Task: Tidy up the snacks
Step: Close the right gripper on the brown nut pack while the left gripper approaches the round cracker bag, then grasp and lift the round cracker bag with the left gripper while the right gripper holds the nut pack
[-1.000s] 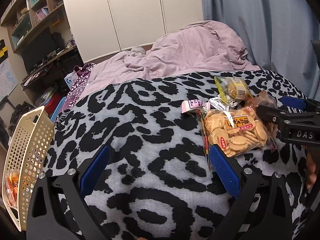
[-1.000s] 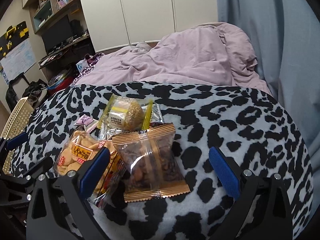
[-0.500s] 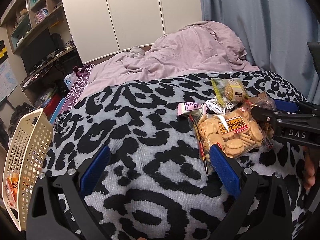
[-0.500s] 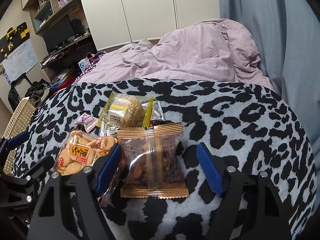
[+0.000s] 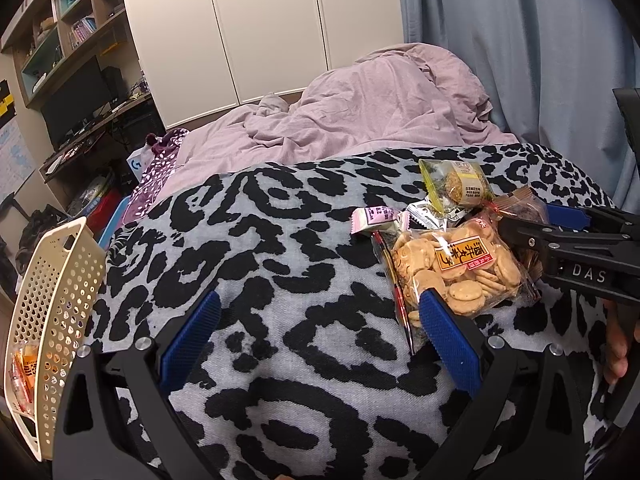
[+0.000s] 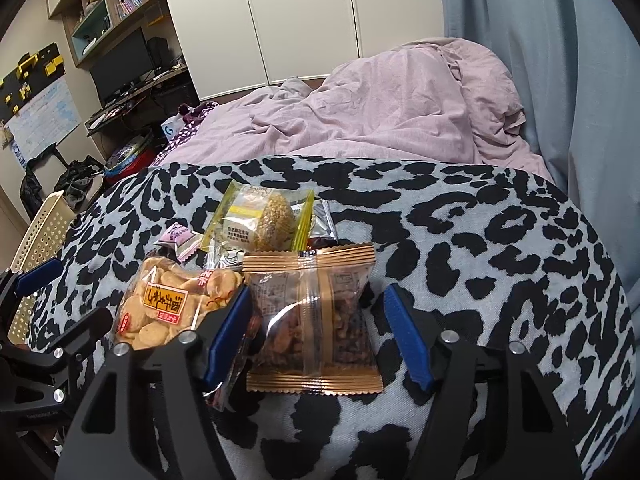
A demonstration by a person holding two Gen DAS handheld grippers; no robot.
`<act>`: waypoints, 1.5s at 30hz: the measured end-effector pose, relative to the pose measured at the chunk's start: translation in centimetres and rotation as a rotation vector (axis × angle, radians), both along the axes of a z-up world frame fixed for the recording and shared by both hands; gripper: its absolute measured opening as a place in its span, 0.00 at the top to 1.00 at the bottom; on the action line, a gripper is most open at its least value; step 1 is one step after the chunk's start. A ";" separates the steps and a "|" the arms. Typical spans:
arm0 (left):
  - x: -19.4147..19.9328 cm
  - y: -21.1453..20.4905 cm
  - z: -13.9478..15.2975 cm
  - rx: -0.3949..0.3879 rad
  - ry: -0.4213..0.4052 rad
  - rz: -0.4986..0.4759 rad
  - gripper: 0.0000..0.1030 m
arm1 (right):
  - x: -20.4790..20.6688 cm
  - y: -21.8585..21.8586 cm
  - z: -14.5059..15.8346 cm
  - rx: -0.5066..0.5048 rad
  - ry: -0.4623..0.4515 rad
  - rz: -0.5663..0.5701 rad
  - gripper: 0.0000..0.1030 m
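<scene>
A clear nut packet [image 6: 310, 314] with copper-striped ends lies flat on the leopard-print blanket — a bag of round crackers [image 6: 172, 306] touches its left side. Behind them a yellow-edged sesame ball pack [image 6: 262, 218] overlaps a silver wrapper [image 6: 322, 222] — a small pink candy [image 6: 179, 237] sits just left.

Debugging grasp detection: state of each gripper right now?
Left gripper: open, holding nothing, over bare blanket.
Right gripper: open, fingers either side of the nut packet, not clamped on it yet.
</scene>
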State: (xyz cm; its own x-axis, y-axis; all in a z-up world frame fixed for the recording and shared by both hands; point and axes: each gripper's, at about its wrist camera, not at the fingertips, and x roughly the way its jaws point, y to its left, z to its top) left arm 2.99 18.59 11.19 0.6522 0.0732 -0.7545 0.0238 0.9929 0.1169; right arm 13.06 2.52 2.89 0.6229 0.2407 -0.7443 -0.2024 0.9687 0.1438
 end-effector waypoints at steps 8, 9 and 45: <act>-0.1 0.0 0.0 0.000 0.000 -0.001 0.02 | -0.7 0.3 0.2 -0.021 -0.005 0.022 0.50; -0.1 0.0 0.0 0.000 0.000 -0.001 0.02 | -0.8 0.3 0.1 -0.024 -0.005 0.023 0.51; 5.1 -6.8 -2.4 -0.244 0.148 -0.099 0.02 | -4.9 -6.1 1.7 0.101 -0.083 -0.063 0.52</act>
State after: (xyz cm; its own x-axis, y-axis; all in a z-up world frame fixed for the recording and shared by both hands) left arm 8.09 11.78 8.79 0.5288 -0.1806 -0.8293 0.1206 0.9832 -0.1372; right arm 8.13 -3.54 4.60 0.6979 0.2702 -0.6633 -0.1570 0.9613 0.2265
